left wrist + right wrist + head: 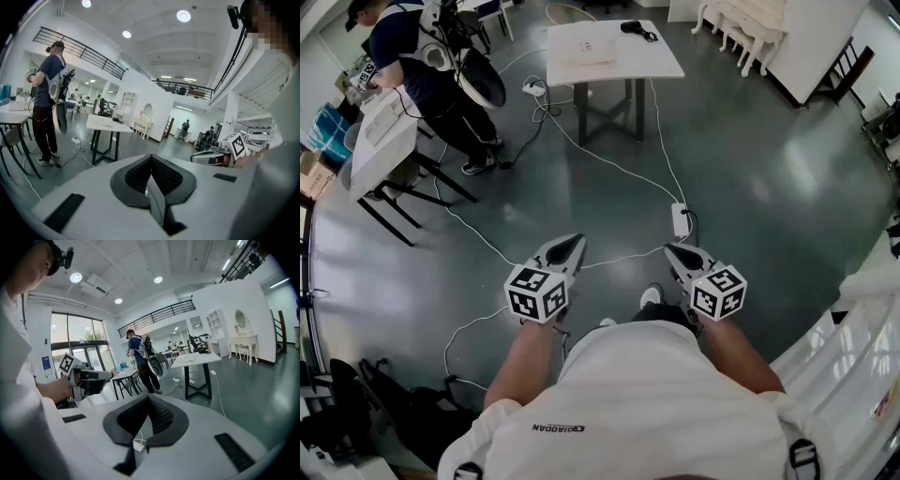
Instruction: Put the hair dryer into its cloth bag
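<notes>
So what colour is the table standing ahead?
White; the table shows best in the head view.

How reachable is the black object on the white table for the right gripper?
Probably not yet. The right gripper, shut and empty, hangs at the person's waist; the black object lies on the white table, well across the floor.

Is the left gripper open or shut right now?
Shut: in its own view the left gripper has both jaws touching at the tips, nothing between them.

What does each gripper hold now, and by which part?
Nothing is held. The left gripper and the right gripper each have the jaws shut together, with no object between them.
</notes>
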`<state>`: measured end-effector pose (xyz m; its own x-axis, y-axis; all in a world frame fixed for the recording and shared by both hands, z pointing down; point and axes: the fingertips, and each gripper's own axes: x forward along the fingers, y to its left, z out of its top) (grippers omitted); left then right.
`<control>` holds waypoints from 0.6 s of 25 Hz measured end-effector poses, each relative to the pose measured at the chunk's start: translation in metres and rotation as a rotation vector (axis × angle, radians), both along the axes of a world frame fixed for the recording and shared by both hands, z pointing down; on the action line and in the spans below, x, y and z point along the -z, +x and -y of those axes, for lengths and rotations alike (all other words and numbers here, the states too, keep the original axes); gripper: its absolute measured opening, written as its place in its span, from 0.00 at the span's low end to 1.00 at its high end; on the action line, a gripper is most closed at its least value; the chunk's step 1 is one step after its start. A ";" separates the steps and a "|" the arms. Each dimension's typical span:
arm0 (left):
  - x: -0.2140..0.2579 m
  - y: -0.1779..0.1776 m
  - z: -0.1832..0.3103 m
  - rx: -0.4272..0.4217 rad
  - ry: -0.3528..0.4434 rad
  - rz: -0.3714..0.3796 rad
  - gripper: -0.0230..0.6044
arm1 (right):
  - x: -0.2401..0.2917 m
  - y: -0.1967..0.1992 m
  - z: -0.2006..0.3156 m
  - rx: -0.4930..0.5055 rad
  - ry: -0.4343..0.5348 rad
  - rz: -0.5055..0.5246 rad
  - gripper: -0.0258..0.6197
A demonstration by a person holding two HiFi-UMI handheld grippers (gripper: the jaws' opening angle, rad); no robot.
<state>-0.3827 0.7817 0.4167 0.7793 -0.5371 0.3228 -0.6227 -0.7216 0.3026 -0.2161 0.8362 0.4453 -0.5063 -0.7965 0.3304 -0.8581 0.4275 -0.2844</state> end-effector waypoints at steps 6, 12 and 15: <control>0.004 0.001 -0.002 -0.002 0.007 -0.007 0.08 | 0.003 -0.003 -0.003 0.005 0.008 -0.001 0.07; 0.005 0.002 -0.003 -0.003 0.007 -0.004 0.08 | 0.005 -0.003 -0.004 0.012 0.013 -0.002 0.07; 0.003 0.003 -0.005 -0.009 0.006 0.000 0.08 | 0.005 -0.002 -0.005 0.004 0.020 0.002 0.07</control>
<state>-0.3798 0.7868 0.4135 0.7840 -0.5320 0.3199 -0.6163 -0.7288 0.2983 -0.2183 0.8410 0.4403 -0.5103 -0.8008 0.3136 -0.8557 0.4364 -0.2780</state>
